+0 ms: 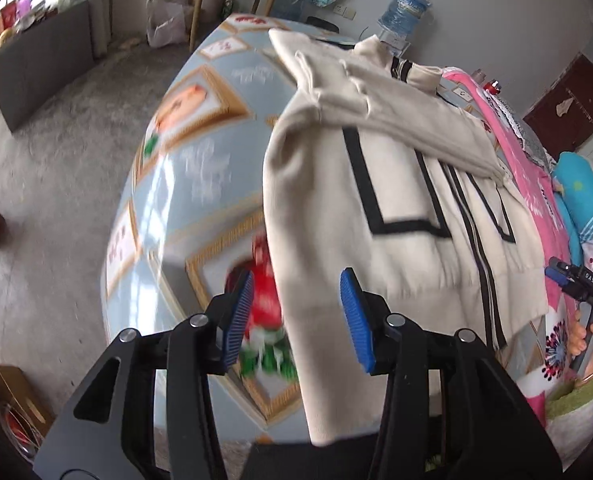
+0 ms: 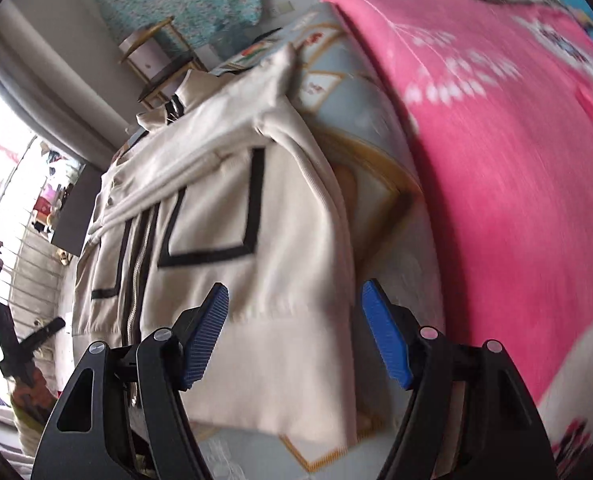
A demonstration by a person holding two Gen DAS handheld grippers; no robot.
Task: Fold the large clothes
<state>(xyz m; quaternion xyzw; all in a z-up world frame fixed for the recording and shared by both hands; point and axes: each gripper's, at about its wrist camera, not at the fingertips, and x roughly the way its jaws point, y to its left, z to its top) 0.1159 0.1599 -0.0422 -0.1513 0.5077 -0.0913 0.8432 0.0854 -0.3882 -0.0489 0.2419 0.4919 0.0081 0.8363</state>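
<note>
Hovering over a cream zip jacket (image 1: 408, 184) that is lying front-up on the table (image 1: 200, 168), with one sleeve (image 1: 376, 100) already folded across the chest. The left hand-held gripper (image 1: 296, 320) is sitting spread wide, nothing between the pads, near the jacket's left side edge, which is hanging down at the near end. The right hand-held gripper (image 2: 296, 336) is also gaping, empty, above the hem near the right side edge (image 2: 336, 216). A pink blanket (image 2: 496, 160) is lying just beside the jacket. Both views are blurring, so the exact height over the fabric is unclear. Risks, as I am judging it: pinching only the top layer, so the folded sleeve is sliding off; uneven grips skewing the fold; the right side catching the blanket.
</note>
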